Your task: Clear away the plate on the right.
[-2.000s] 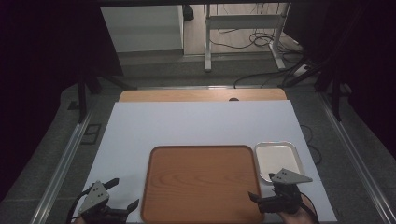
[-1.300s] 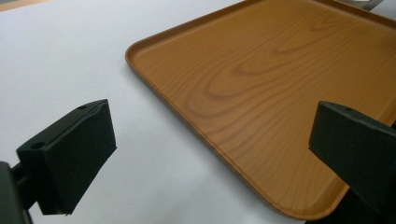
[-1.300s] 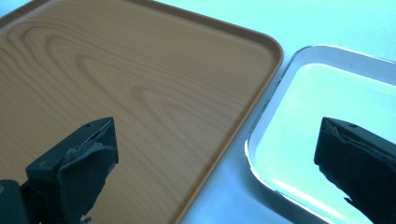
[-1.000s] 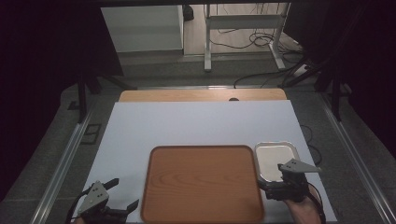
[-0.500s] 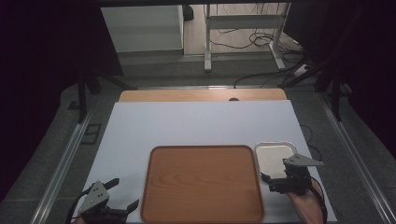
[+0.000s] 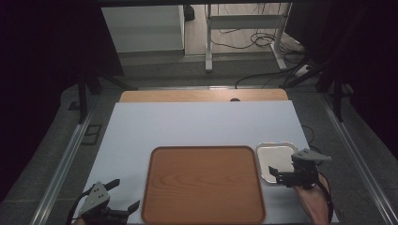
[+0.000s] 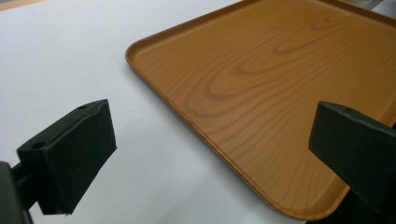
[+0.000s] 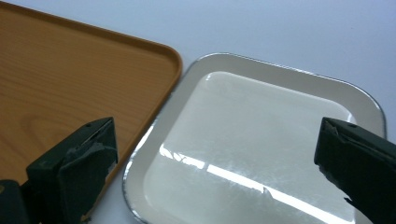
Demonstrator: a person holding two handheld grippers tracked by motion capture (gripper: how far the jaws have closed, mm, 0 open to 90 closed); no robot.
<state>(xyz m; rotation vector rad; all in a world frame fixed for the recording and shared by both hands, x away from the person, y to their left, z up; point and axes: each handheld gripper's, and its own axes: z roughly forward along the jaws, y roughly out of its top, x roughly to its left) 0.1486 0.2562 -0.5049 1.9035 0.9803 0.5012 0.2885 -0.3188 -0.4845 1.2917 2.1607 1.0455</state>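
1. White sheeting covers the table (image 6: 197, 126), with a strip of bare wood showing at its far edge and a dim room of desk legs and loose cables beyond.

2. On that sheet, near the person's right, lies the small square white dish with a thin metallic rim (image 6: 277, 161). It sits flat and empty, just beside the right edge of the large rectangular wood-grain tray (image 6: 202, 183); in the right gripper view the dish (image 8: 261, 140) and the tray's rounded corner (image 8: 140, 56) look almost touching.

3. Over the dish's near edge hangs the right gripper (image 6: 280, 174), its jaws spread wide and holding nothing; in the right gripper view they straddle most of the dish's width.

4. Likely risk: the dish is shallow and glossy, so jaws closing on its low rim could slip off or tip it up.

5. A second risk comes from the narrow gap: the jaw on the tray side could land on the tray's lip, nudging the tray or pinching both rims together.

6. Coming down too steeply could press the dish and make it skid on the smooth sheet.

7. Farther out, the left gripper (image 6: 123, 197) rests at the table's near left corner, jaws also apart and empty, beside the tray's near left corner (image 7: 140, 51); any swing of it could bump the tray toward the dish.
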